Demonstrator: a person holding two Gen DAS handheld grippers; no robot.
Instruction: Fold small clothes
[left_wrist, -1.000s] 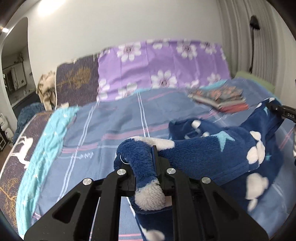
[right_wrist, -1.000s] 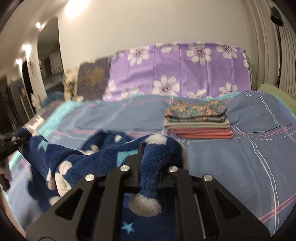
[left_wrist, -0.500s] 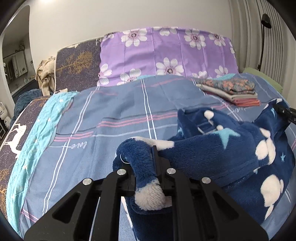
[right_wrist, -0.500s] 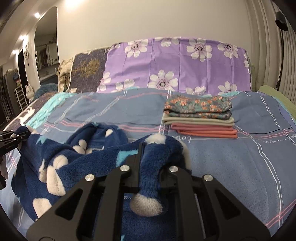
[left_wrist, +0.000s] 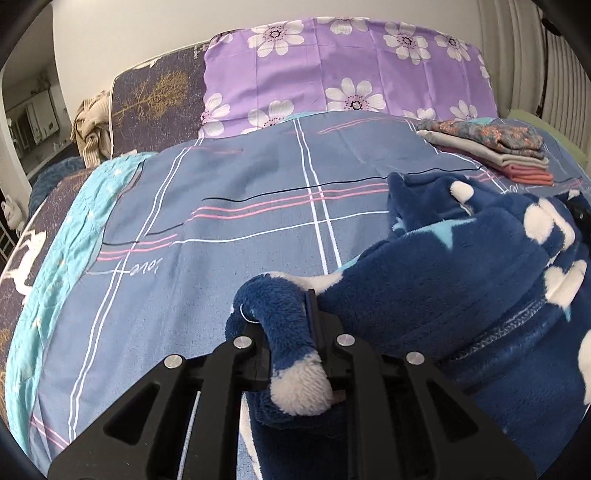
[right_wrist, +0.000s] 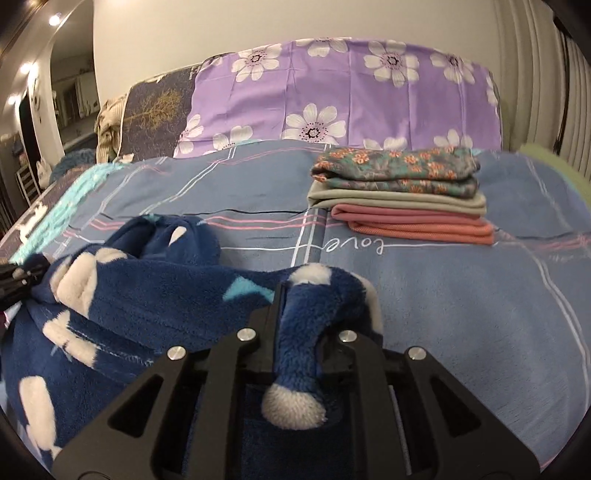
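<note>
A dark blue fleece garment (left_wrist: 461, 280) with white spots and pale blue stars lies bunched on the bed between my two grippers. My left gripper (left_wrist: 291, 325) is shut on one corner of it, a white-tipped fold sticking back between the fingers. My right gripper (right_wrist: 303, 317) is shut on the opposite corner of the same garment (right_wrist: 147, 295). The right gripper shows at the far right of the left wrist view (left_wrist: 580, 214). The left gripper shows at the left edge of the right wrist view (right_wrist: 14, 280).
A stack of folded clothes (right_wrist: 402, 195), floral on top, grey and pink below, sits on the blue plaid bedsheet (right_wrist: 461, 295); it also shows in the left wrist view (left_wrist: 495, 144). Purple flowered pillow (left_wrist: 343, 70) at the headboard. Turquoise blanket (left_wrist: 66, 236) along the left bed edge.
Both grippers have lowered toward the bed and moved forward, still shut on the garment. The garment has sunk and bunched onto the sheet; the folded stack looks nearer.
</note>
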